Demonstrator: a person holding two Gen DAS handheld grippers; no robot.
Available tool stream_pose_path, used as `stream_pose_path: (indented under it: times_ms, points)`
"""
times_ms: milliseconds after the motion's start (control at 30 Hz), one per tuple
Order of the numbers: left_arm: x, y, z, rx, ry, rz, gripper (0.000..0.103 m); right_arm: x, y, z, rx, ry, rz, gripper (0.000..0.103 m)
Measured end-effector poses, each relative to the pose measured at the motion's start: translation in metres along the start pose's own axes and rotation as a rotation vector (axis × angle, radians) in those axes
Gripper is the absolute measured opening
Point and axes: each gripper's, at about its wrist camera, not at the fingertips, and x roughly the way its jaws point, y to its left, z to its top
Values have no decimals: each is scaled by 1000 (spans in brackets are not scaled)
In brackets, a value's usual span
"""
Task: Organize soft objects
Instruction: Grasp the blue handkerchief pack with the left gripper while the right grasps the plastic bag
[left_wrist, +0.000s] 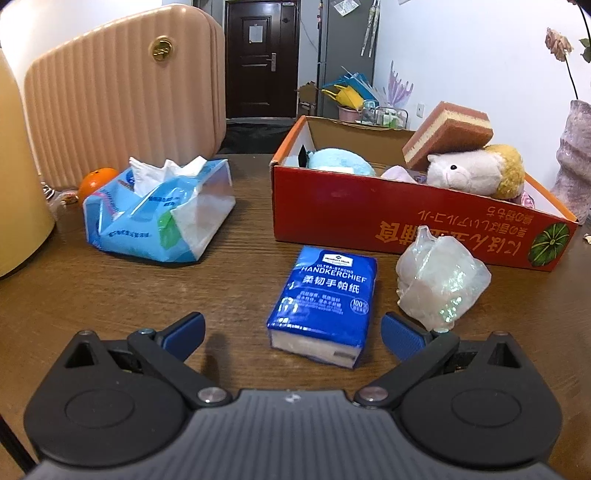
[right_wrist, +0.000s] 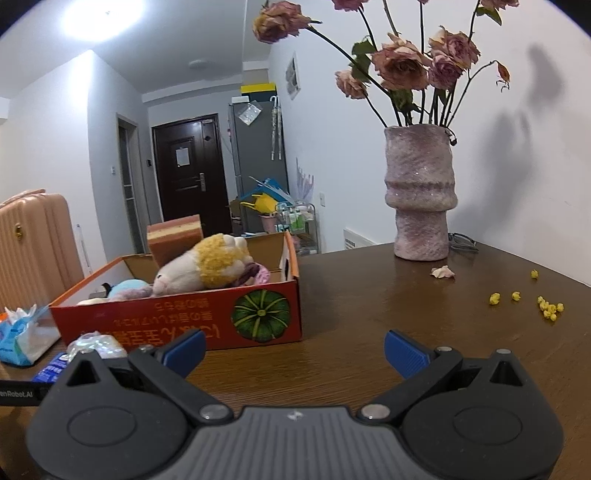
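A red cardboard box (left_wrist: 351, 214) stands on the wooden table and holds a white and yellow plush toy (left_wrist: 476, 171), a light blue plush (left_wrist: 340, 162) and a layered sponge (left_wrist: 447, 129). A blue handkerchief pack (left_wrist: 325, 302) lies in front of the box, between the fingers of my open left gripper (left_wrist: 293, 332). A crumpled clear plastic bag (left_wrist: 439, 277) lies right of the pack. An opened blue tissue pack (left_wrist: 159, 210) lies to the left. My right gripper (right_wrist: 295, 350) is open and empty over bare table, right of the box (right_wrist: 177, 317).
A pink ribbed suitcase (left_wrist: 122, 96) stands at the back left with an orange (left_wrist: 98, 181) beside it. A pink vase (right_wrist: 421, 192) of dried roses stands at the back right. Yellow crumbs (right_wrist: 546, 306) and a petal (right_wrist: 443, 272) lie near it.
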Motion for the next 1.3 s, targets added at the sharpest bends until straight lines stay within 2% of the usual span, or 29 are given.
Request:
stream_pose_path:
  times_ms: [200,267,333,367,400,433,567,1067,1300]
  points:
    - [9,-2,6,18,-4,-11,101,4,1,0,-7,13,-5,103]
    - [11,-3,8,24,-8,-18,93,4,2,0,-9,12,-2,103]
    - [13,-2,10,23,-2,-37,75,3,2,-1,-11,11,-1,103]
    - [14,-2,11,22,6,-51,70,4,2,-1,-11,13,-1,103]
    - [15,-1,11,19,15,-67,59,4,2,-1,-11,14,-1,103]
    - [14,-1,11,21,15,-80,55,4,2,-1,-10,15,-1,103]
    - [10,-2,10,25,-4,-77,53,4,2,-1,-7,14,0,103]
    - [-22,26,7,-70,-109,1,53,0,9,-1,-11,-1,27,103]
    - [-39,45,0,-98,-135,38,53,-5,44,-6,-17,13,99,103]
